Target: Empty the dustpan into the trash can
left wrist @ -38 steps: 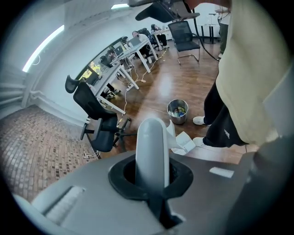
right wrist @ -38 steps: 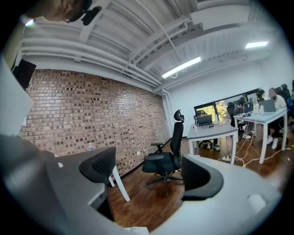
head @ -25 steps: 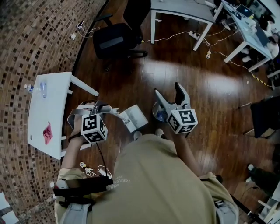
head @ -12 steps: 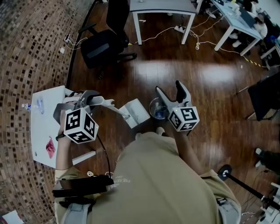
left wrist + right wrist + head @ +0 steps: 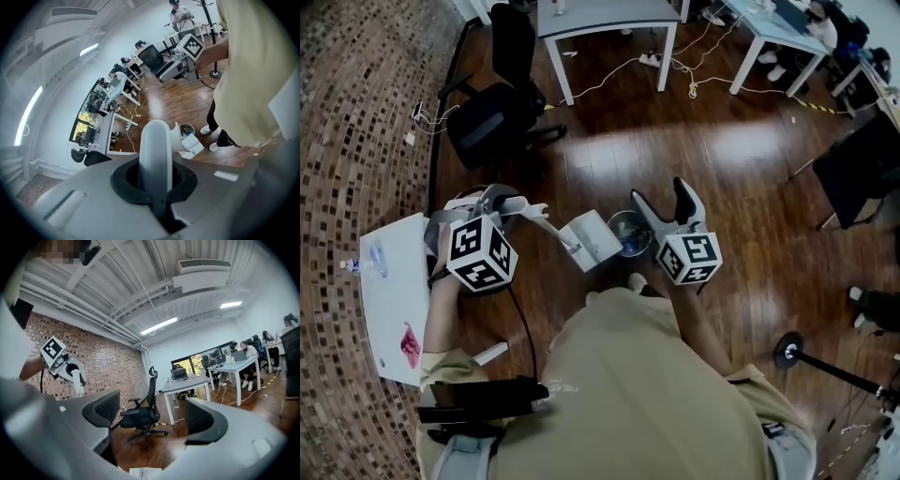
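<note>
Left claw [image 5: 514, 203]: jaws pressed together on the white handle [image 5: 546, 225] of the dustpan [image 5: 592, 241]. Compared with the head view of a second ago, this claw sits higher, its marker cube showing larger, and the dustpan has been carried along with it. The pan appears lifted off the wooden floor [image 5: 722, 178]. Its right edge now lies just beside the rim of the trash can [image 5: 616, 221], possibly over it. The small gap seen between them earlier has closed. The pan does not yet appear tipped over the opening.

The trash can stands on the floor directly ahead of the person, between the two claws. Some blue and clear contents are visible inside it.

Right claw [image 5: 659, 192]: jaws spread, having just closed part of the way, with nothing between them. It points level, past the right side of the can, and takes no part in the carry.

Assessment: the approach is nearly complete. The remaining step is to bring the pan mouth above the rim and tilt it so the contents slide in.
</note>
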Demonstrator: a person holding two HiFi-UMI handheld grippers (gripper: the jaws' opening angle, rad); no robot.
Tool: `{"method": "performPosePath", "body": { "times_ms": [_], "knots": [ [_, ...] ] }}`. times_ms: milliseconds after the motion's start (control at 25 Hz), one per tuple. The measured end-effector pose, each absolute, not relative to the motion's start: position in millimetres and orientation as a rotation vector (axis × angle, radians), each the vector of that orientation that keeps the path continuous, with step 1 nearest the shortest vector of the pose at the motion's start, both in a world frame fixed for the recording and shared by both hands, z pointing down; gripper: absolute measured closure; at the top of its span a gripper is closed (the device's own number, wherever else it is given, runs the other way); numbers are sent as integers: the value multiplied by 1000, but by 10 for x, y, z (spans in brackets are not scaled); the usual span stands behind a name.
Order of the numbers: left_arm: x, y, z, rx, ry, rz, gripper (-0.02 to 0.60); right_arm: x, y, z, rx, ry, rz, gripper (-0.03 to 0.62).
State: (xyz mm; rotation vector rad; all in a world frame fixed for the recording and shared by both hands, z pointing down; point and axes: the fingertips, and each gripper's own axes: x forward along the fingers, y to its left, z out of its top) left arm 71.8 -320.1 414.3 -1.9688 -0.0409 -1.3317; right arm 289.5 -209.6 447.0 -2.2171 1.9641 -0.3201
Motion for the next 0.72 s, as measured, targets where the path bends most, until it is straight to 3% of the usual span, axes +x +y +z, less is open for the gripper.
{"method": "performPosePath", "body": {
  "times_ms": [400, 720],
  "knots": [
    [1341, -2904, 4648, -1925, -266, -1337, 581, 3248, -1756, 4582, -2309, 1847, -360, 180],
    [2149, -2952, 4690, -1826, -196, -1246, 581, 3531, -1433, 4717, -2376, 1754, -395, 180]
  ]
}}
